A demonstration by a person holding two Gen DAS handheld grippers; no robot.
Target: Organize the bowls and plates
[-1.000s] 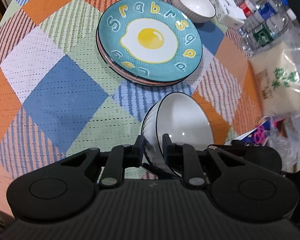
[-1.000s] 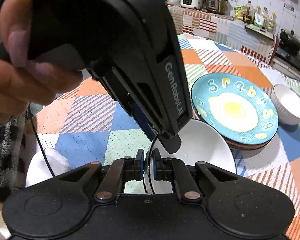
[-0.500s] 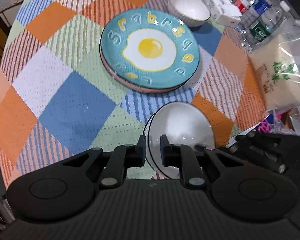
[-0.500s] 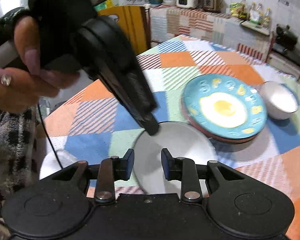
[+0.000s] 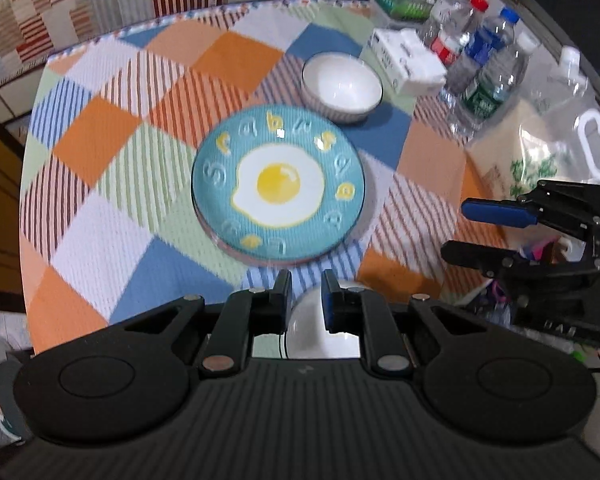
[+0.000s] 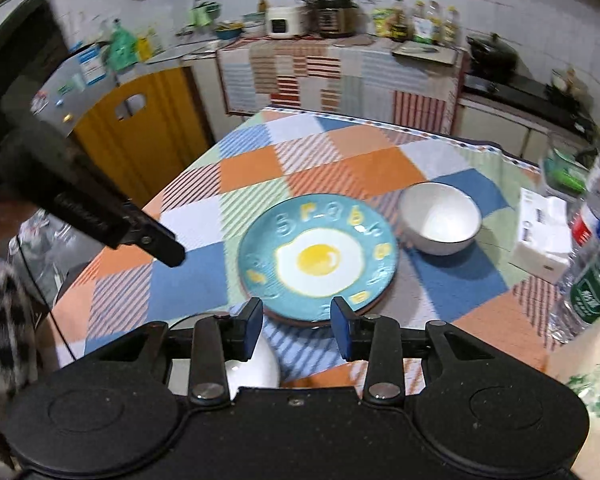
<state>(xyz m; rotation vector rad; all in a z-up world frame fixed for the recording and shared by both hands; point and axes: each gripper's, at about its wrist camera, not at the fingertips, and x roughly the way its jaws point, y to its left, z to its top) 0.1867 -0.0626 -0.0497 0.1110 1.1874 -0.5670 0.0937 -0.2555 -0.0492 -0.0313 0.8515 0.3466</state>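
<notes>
A stack of plates topped by a blue fried-egg plate (image 5: 278, 188) sits mid-table, also in the right wrist view (image 6: 318, 258). A white bowl (image 5: 342, 87) stands beyond it; it also shows in the right wrist view (image 6: 440, 218). A second white bowl (image 5: 324, 330) rests at the near table edge, partly hidden behind my left gripper (image 5: 305, 294), whose jaws stand a little apart above it, empty. That bowl (image 6: 252, 368) shows low left behind my right gripper (image 6: 297, 326), which is open and empty.
Water bottles (image 5: 480, 60), a white box (image 5: 408, 60) and a plastic rice bag (image 5: 540, 160) crowd the table's right side. A yellow chair (image 6: 140, 132) stands at the far left edge. A kitchen counter lies behind.
Both grippers let go of the near white bowl and pulled up and back. The right gripper's jaws opened wide. The bowl now rests on the table.
</notes>
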